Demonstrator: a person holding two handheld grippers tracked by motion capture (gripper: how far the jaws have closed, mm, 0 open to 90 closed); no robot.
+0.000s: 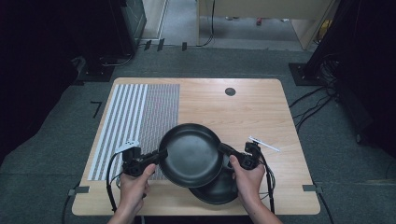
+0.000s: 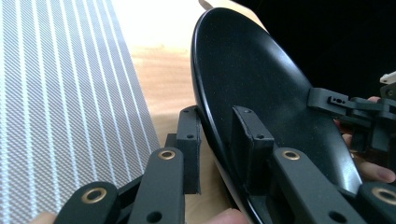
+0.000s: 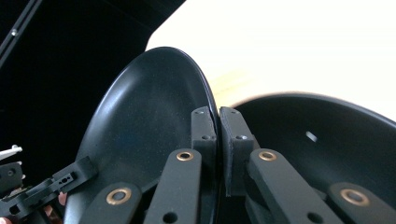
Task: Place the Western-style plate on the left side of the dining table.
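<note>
A shallow black plate (image 1: 191, 154) hangs tilted above the table, held by its rim from both sides. My left gripper (image 1: 161, 153) is shut on its left rim; in the left gripper view the jaws (image 2: 217, 128) straddle the plate's edge (image 2: 252, 70), one inside and one outside. My right gripper (image 1: 223, 148) is shut on the right rim, with the pads (image 3: 218, 122) pinching the thin edge of the plate (image 3: 144, 121). A second black plate (image 1: 219, 189) lies on the table under the first, and its hollow (image 3: 327, 140) lies beyond the right jaw.
A grey striped mat (image 1: 135, 116) covers the left part of the wooden table (image 1: 252, 107). A small white strip (image 1: 264, 143) lies near the right edge, and a dark round hole (image 1: 230, 91) sits at the back. Cables trail from both grippers.
</note>
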